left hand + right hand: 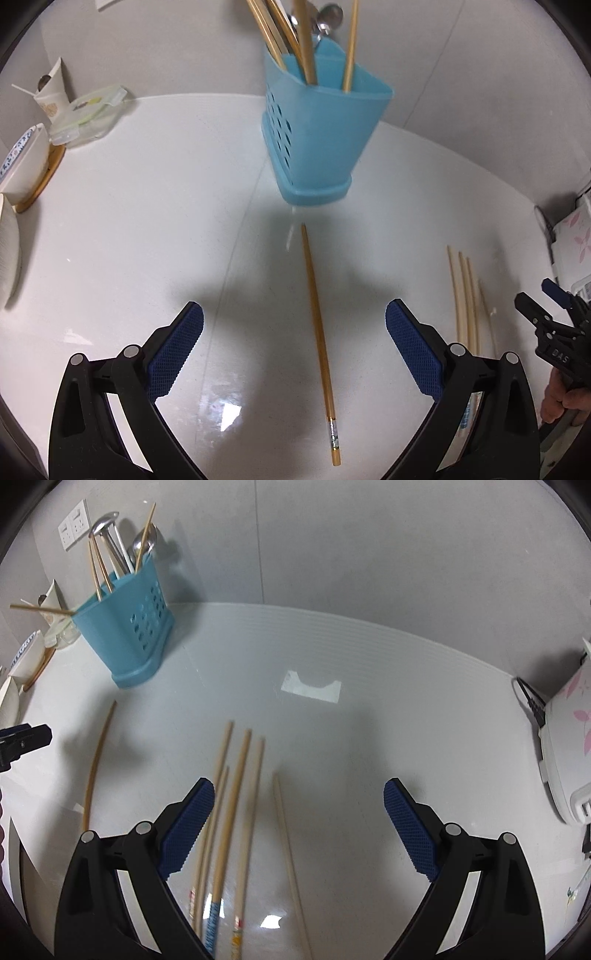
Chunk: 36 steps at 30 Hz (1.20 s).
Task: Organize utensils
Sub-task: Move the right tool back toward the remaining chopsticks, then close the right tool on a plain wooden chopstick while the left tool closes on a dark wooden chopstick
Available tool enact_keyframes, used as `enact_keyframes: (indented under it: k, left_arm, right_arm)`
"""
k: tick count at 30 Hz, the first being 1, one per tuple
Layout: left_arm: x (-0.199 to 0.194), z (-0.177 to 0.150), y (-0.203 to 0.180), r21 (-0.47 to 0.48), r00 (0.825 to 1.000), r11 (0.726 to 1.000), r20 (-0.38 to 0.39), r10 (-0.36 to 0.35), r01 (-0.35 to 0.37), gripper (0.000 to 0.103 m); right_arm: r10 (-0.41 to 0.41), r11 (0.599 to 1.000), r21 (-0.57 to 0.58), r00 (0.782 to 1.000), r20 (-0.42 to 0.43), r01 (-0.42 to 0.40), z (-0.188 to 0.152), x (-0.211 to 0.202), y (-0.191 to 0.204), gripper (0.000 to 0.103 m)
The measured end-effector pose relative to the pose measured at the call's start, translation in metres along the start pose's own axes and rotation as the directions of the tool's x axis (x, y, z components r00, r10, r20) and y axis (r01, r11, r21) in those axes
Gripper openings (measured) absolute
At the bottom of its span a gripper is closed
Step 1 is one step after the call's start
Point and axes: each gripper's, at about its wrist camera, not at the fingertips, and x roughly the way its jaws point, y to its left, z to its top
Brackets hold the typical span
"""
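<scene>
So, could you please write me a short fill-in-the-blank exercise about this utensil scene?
1. The utensil holder standing on the counter is ____ in colour.
2. The single chopstick lies between the open fingers of the ____ gripper.
3. The right gripper is ____ and holds nothing.
4. Besides chopsticks, the holder contains metal ____.

Missing words: blue; left; open; spoons

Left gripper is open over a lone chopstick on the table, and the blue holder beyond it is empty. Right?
Not quite. The left gripper is open over the lone chopstick, but the blue holder isn't empty: the left wrist view shows chopsticks and spoons standing in it.
</scene>
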Motion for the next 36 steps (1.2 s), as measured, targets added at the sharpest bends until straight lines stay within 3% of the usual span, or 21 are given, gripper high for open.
enact_keyframes:
  k: [10, 16, 23, 32, 35, 36]
  left_arm:
    - [0.038, -0.015, -0.023, 0.028, 0.998, 0.999, -0.056, 0.027, -0.026, 0.097]
    - [0.052, -0.020, -0.028, 0.033, 0.997, 0.999, -0.073, 0.037, -0.035, 0.097]
    - [0.063, -0.022, -0.029, 0.034, 0.995, 0.998, -0.086, 0.053, -0.051, 0.093]
    - [0.067, -0.026, -0.030, 0.034, 0.992, 0.994, -0.072, 0.105, -0.103, 0.070]
    - [0.064, -0.025, -0.033, 0.053, 0.992, 0.993, -0.065, 0.105, -0.102, 0.049]
    - [0.063, -0.024, -0.035, 0.065, 0.993, 0.993, -0.062, 0.104, -0.100, 0.035]
  right_arm:
    - [0.001, 1.000, -0.028, 0.997, -0.083, -0.004, -0.041, 0.015, -0.003, 0.076]
    - [0.009, 0.999, -0.051, 0.992, -0.122, -0.015, -0.050, 0.022, 0.002, 0.062]
    - [0.047, 0.997, -0.050, 0.985, -0.166, -0.056, -0.053, 0.030, 0.006, 0.039]
    - [0.052, 0.997, -0.055, 0.982, -0.181, -0.063, -0.052, 0.034, 0.009, 0.013]
    - [0.056, 0.997, -0.049, 0.981, -0.184, -0.066, -0.052, 0.034, 0.009, 0.005]
    - [0.057, 0.997, -0.045, 0.981, -0.184, -0.066, -0.052, 0.034, 0.008, 0.004]
